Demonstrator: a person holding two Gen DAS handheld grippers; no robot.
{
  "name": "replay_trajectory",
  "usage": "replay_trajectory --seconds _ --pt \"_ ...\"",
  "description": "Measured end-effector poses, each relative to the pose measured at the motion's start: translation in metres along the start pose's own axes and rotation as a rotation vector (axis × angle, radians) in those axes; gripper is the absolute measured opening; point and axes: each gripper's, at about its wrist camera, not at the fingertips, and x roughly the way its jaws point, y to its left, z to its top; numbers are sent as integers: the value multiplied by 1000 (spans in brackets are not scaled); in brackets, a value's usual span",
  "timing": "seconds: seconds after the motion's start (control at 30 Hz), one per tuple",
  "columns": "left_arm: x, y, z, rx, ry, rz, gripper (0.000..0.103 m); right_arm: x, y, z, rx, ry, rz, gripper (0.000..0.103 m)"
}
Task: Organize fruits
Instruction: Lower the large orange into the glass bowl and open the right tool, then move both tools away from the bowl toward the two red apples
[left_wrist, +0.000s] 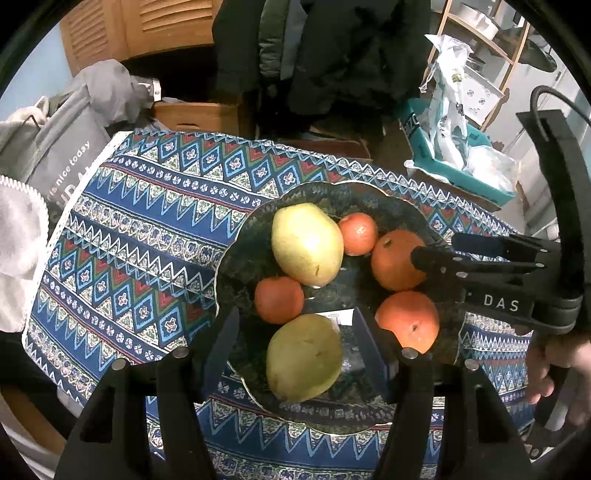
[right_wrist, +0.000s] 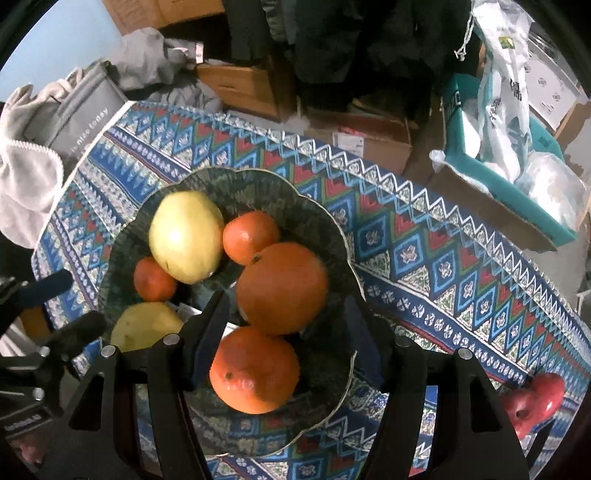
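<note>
On the table (left_wrist: 140, 206), at the centre of both frames, stands a dark bowl (right_wrist: 317, 218) with two pears, two small tomatoes and two oranges. The left gripper (left_wrist: 295, 354) hangs over the near pear (left_wrist: 303, 362), fingers spread, not pressing it. The right gripper (right_wrist: 288, 328) has spread fingers beside the oranges (right_wrist: 282, 282); whether they press, I cannot tell. A red thing (right_wrist: 535, 402) lies at lower right.

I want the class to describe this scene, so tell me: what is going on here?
A person is sorting fruit with a handheld gripper in each hand. On the patterned tablecloth sits a dark bowl holding two pears, two tomatoes and two oranges. The left gripper straddles the near pear; the right gripper brackets an orange. Whether either is squeezing is unclear. A red fruit lies outside the bowl.
</note>
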Motion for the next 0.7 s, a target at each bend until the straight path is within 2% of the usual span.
replay_trajectory --seconds 0.3,0.4,0.53,0.7 --pt "-20 -14 3 39 -50 3 71 -33 2 1 -8 -55 -41 66" --pt "-28 -18 4 44 -65 -6 71 -50 0 0 -3 -89 -49 66" --pt "-40 -26 5 60 -98 -13 77 -75 -5 -3 13 -129 -69 66" --pt "-56 -37 7 77 -127 -27 77 -108 -10 -9 30 -188 -82 66"
